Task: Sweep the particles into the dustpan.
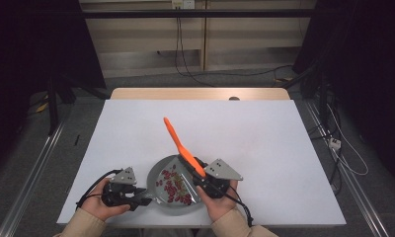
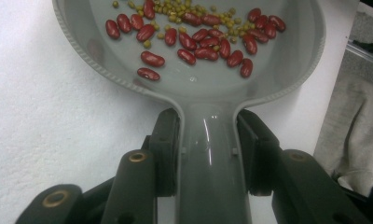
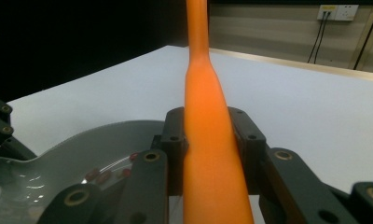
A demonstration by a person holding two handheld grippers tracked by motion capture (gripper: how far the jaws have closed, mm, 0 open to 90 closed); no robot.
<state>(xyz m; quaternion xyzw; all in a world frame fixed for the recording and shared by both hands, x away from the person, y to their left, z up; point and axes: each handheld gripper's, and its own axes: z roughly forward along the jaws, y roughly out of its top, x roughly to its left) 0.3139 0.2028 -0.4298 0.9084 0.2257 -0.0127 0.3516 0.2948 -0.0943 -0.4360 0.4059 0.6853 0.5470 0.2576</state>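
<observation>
Gripping the pan [image 2: 208, 88] by its handle, the left gripper [image 2: 208, 149] has its jaws closed tight on either side of it. This grey pan sits on the white worktop [image 1: 264, 133] near its front edge, holding red beans [image 2: 198, 39] mixed with small green ones [image 2: 175, 11]. At the pan's right, the right gripper [image 3: 208, 140] has its jaws clamped on an orange spatula [image 3: 208, 130], which slants up and away over the worktop.

Bright even light on the table, dark surroundings, sharp focus.
</observation>
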